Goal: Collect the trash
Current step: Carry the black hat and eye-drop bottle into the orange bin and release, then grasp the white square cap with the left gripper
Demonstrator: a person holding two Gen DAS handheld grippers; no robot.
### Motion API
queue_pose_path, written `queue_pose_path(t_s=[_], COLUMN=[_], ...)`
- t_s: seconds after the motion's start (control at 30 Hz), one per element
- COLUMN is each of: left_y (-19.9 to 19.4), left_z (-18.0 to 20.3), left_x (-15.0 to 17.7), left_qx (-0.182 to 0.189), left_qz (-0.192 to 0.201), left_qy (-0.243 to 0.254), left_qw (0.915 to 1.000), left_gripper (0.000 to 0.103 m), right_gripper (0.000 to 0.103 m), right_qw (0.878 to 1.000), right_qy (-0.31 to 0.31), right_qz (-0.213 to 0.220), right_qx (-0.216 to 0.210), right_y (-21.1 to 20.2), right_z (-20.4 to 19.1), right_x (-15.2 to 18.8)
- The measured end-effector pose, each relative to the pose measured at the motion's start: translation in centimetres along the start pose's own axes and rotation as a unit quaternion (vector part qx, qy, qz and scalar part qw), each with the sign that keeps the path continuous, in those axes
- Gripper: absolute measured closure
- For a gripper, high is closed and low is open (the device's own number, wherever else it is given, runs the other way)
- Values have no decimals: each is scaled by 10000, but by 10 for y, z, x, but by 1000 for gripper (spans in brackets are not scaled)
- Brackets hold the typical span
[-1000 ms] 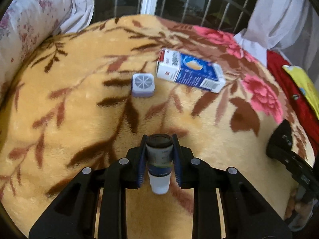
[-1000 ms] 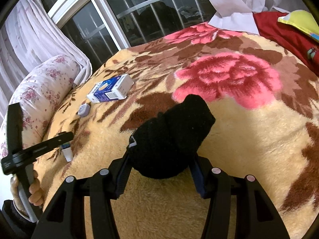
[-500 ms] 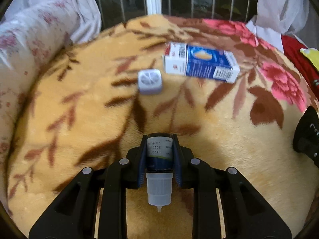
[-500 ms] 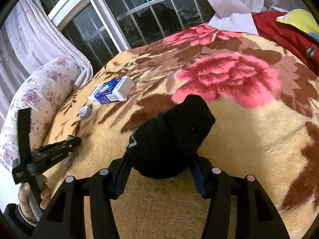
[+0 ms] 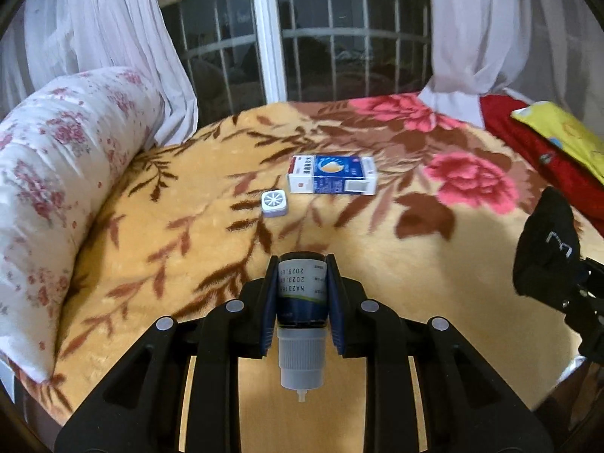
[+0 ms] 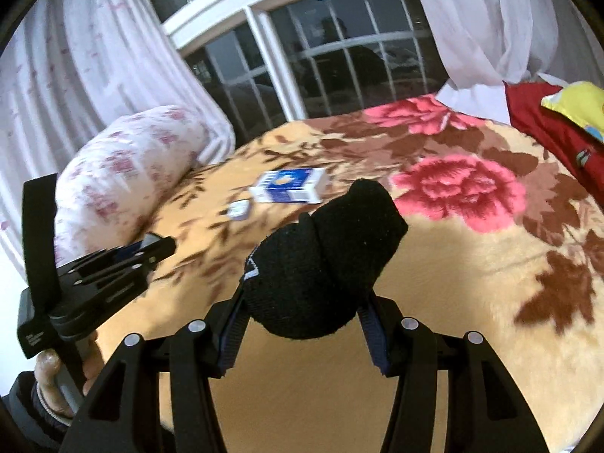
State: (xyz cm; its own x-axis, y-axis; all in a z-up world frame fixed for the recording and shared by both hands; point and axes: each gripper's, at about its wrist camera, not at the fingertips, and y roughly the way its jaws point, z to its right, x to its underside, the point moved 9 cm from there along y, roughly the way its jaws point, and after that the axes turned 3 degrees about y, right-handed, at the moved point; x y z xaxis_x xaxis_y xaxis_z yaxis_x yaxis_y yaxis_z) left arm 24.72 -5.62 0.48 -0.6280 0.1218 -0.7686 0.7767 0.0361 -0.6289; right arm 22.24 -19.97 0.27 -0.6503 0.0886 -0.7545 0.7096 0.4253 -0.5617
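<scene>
My left gripper (image 5: 302,294) is shut on a small dark dropper bottle (image 5: 301,302) with a white cap that points back at the camera, held above the floral blanket (image 5: 188,249). My right gripper (image 6: 302,302) is shut on a black sock (image 6: 324,260), also lifted off the bed; the sock shows at the right edge of the left wrist view (image 5: 547,245). A blue and white carton (image 5: 332,179) and a small white square case (image 5: 274,202) lie on the blanket ahead. The left gripper body also shows in the right wrist view (image 6: 113,268).
A rolled floral pillow (image 5: 49,188) lies along the bed's left side. A red cloth (image 5: 528,147) with a yellow item (image 5: 558,128) lies at the right. A barred window (image 5: 302,49) and white curtains (image 5: 105,37) stand behind the bed.
Both grippers have lifted and tilted up away from the bed, so the window and curtains now show. The bottle and the sock stay held. The carton and case have not moved.
</scene>
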Motion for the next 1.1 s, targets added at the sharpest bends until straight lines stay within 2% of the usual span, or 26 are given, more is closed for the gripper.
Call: queue_pose_path(t_s=[0.2, 0.4, 0.57, 0.73, 0.83, 0.87, 0.9, 1.0, 1.1], left_y=[-65, -97, -88, -62, -46, -41, -35, -29, -30], left_z=[10, 26, 41, 45, 49, 50, 50, 46, 42], left_x=[41, 124, 195, 243, 269, 277, 286, 294, 293], left_qx=[275, 670, 971, 1056, 1167, 1189, 1246, 1301, 1267], left_qz=[148, -223, -804, -1424, -1841, -1977, -2151, -2304, -2270], left_qy=[335, 529, 692, 762, 849, 814, 740, 596, 554], left_qw=[9989, 9961, 9896, 9812, 9723, 9696, 9658, 9625, 9640], left_gripper=[80, 80, 80, 80, 80, 71, 55, 52, 51], right_gripper=[49, 49, 49, 49, 40, 37, 37, 37, 36], right_qw=[9985, 9947, 9882, 9799, 9735, 9712, 9688, 9666, 9690], right_qy=[-520, -804, -886, -685, -743, -786, -829, -837, -787], right_qz=[-46, -546, -1217, -1846, -2141, -2233, -2327, -2414, -2335], right_qx=[-171, -342, -285, -312, -302, -262, -214, -187, -188], right_y=[-56, -78, -63, -38, -23, -19, -14, -12, -18], right_z=[-39, -60, -57, -50, -51, -51, -50, -47, -44], right_x=[45, 120, 186, 235, 257, 263, 269, 275, 269])
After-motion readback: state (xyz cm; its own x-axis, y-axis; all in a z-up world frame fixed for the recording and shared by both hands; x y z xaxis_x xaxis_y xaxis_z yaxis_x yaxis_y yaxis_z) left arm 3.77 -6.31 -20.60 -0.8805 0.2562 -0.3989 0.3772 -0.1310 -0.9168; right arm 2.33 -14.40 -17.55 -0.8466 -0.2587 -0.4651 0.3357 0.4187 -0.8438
